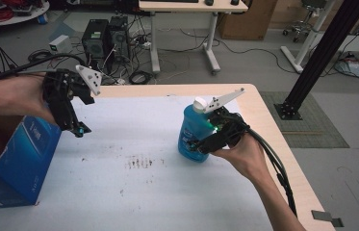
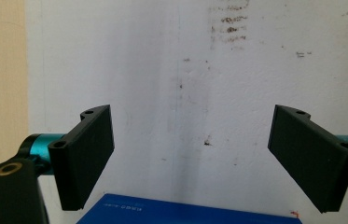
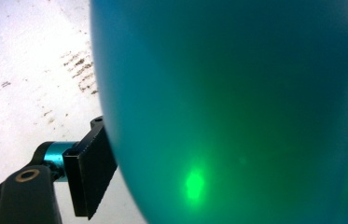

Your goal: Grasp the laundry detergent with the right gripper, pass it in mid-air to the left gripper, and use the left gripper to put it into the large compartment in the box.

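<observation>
A blue bottle with a white cap stands slightly tilted at the table's right of centre. Whether its base touches the table I cannot tell. My right gripper is shut on its lower body from the right. In the right gripper view the blue-green bottle is very close, and one black finger presses on its left side while the other is hidden. My left gripper hangs open above the table's left side. Its jaws stand wide apart with nothing between them.
An open blue cardboard box stands at the table's left edge, just under the left gripper; its top edge lies below the jaws. The white table cover has dark smudges at its middle. Computers and cables sit on the floor beyond.
</observation>
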{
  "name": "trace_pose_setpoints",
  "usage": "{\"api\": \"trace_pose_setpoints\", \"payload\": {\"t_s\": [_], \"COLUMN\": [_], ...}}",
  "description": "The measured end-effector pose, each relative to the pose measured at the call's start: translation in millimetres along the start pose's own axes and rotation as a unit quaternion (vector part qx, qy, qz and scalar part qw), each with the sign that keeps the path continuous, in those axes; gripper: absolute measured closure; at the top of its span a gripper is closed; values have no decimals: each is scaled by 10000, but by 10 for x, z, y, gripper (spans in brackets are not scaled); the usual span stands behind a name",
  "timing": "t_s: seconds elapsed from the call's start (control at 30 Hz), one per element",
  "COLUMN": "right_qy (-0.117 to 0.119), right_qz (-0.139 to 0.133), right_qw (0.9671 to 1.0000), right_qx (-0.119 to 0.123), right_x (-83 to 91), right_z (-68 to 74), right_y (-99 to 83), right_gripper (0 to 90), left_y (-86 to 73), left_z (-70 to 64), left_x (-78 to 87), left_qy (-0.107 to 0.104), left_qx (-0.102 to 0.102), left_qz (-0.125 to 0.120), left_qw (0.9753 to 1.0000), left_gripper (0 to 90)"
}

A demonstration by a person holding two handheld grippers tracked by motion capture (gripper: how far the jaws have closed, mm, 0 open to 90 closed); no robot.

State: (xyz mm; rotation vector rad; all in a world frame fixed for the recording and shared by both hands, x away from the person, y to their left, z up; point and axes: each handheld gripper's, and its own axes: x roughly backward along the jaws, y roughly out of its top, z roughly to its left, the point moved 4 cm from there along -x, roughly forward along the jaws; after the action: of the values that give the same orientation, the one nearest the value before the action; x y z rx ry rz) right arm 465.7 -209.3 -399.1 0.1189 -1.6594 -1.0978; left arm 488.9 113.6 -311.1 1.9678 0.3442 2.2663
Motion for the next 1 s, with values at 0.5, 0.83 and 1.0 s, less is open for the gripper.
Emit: {"api": "trace_pose_setpoints", "payload": {"t_s": [0.5, 0.83, 1.0], "right_qy": [46, 161, 198], "right_qz": [-41, -162, -152], "right_qw": [10000, 9997, 9997], "right_qx": [24, -38, -86], "right_x": [-20, -23, -47], "right_z": [2, -19, -42], "right_y": [1, 10, 2], "right_gripper": [264, 316, 341], "left_y": [-1, -5, -7], "left_z": [0, 3, 0], "left_x": [-6, 1, 3], "left_qy": [-5, 23, 32], "left_qx": [-2, 26, 15], "left_qz": [-15, -23, -21], "left_qw": [10000, 10000, 10000], "left_gripper": [144, 144, 144]}}
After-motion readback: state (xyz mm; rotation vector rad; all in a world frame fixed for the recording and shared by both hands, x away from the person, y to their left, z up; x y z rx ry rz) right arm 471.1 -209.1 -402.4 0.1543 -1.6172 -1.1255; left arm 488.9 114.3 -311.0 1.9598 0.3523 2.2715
